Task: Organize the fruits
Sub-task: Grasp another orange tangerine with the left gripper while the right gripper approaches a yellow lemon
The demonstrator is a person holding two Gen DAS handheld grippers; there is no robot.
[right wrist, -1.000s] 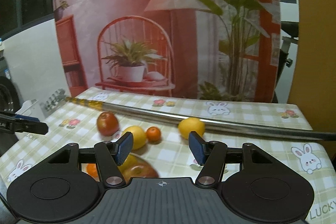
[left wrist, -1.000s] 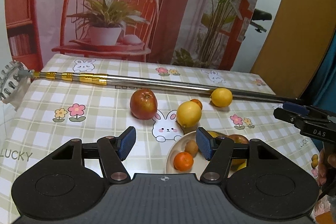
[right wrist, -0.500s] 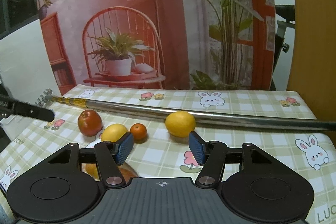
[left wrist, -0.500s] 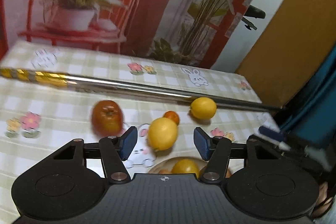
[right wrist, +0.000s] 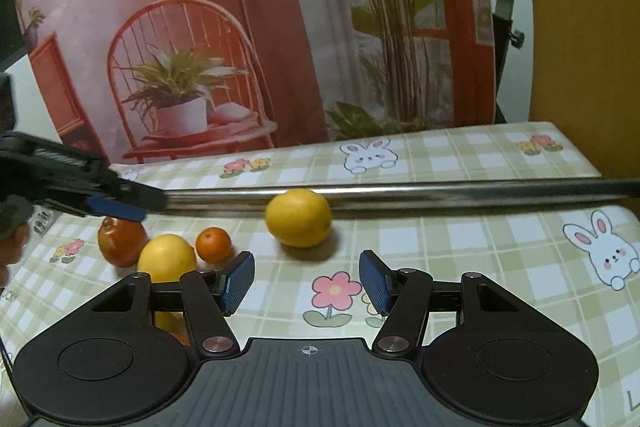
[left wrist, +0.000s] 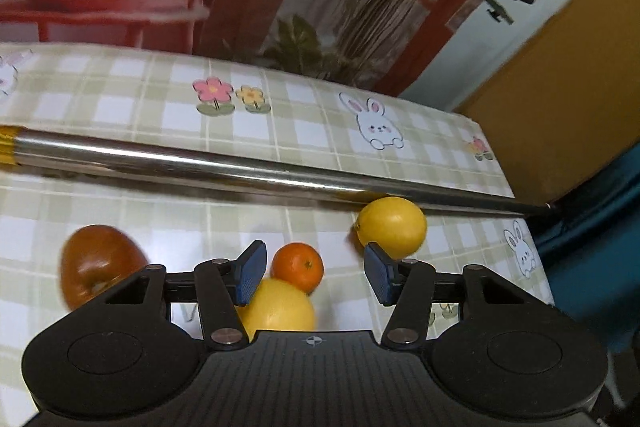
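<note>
Orange tangerine (left wrist: pixel 297 265) lined up between left gripper (left wrist: pixel 312 273) pads, not pinched yet.
Closing in, gap narrowing for pickup; right gripper (right wrist: pixel 306 281) spread, empty, lemon (right wrist: pixel 298 217) at 12 o'clock.

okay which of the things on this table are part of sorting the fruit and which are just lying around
Part of the job:
- red apple
- small orange
- near lemon
- far lemon
- left tongs, right tongs, both open

Just lying about:
- metal pole
- checked tablecloth
</note>
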